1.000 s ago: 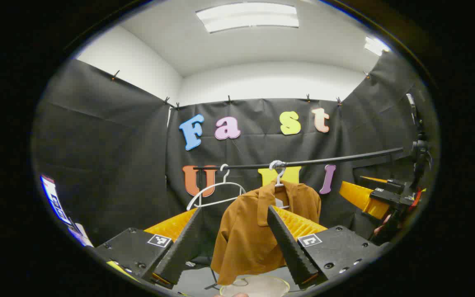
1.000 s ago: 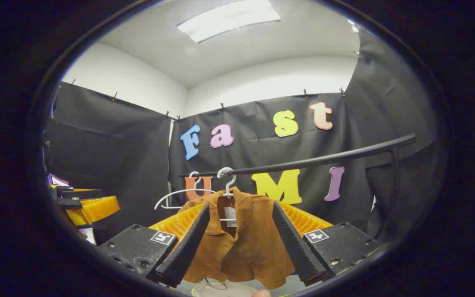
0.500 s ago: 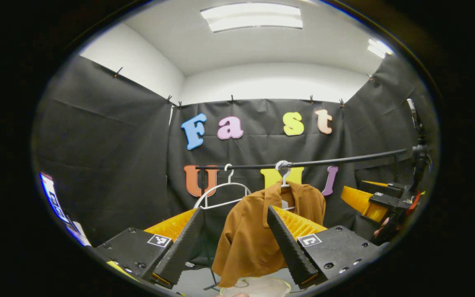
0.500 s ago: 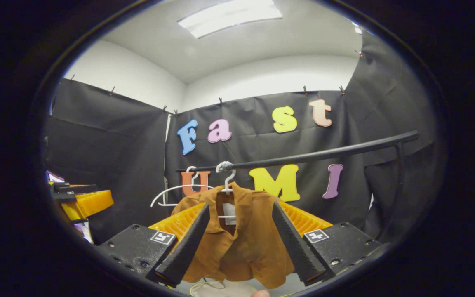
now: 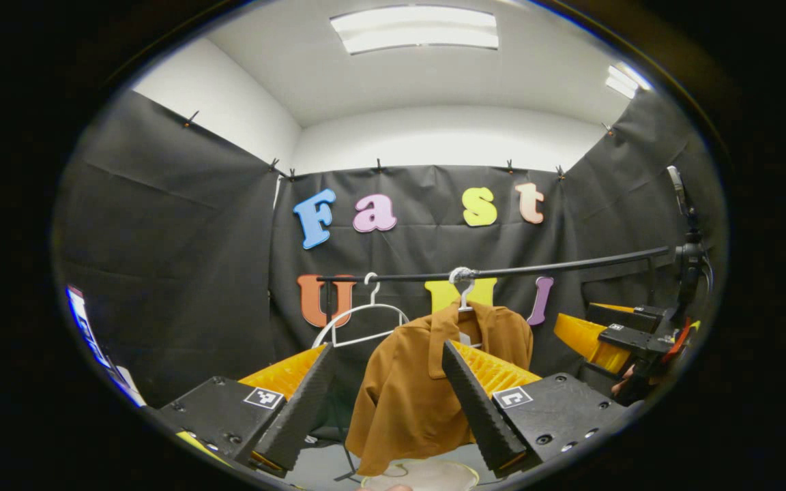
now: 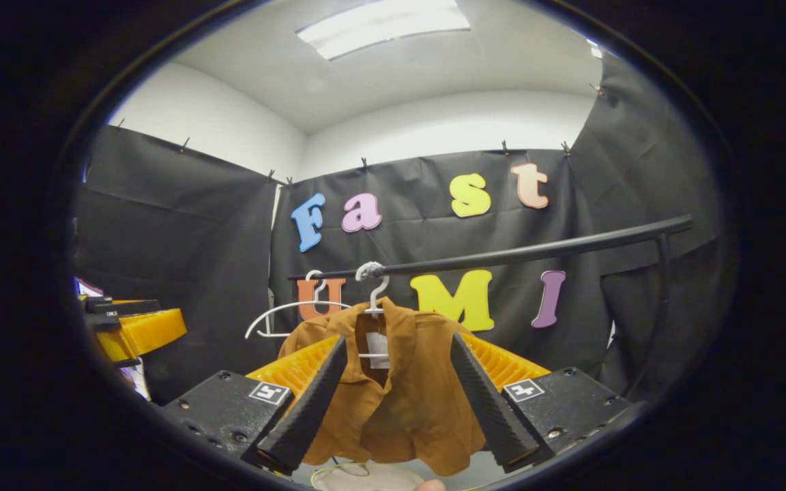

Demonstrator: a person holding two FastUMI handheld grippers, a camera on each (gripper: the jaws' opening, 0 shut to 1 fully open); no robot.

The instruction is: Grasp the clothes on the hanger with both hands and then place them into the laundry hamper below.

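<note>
**A staged recording booth, not a home**

Black cloth (image 5: 175,259) is hanging clipped along white walls (image 6: 434,129) under a ceiling light panel (image 5: 415,28). A clothes rail (image 6: 522,254) is standing in front, and a camera stand (image 5: 688,259) is rising at the edge.

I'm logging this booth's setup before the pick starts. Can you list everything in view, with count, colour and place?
shirt: one, brown, on a white hanger on the rail.
empty hanger: one, white, on the rail beside the shirt.
rail: one, black, across the booth wall.
hamper: one, pale, rim showing below the shirt.
ceiling light: one, white, overhead.
left gripper: one, open, short of the shirt.
right gripper: one, open, facing the shirt's collar.
</note>
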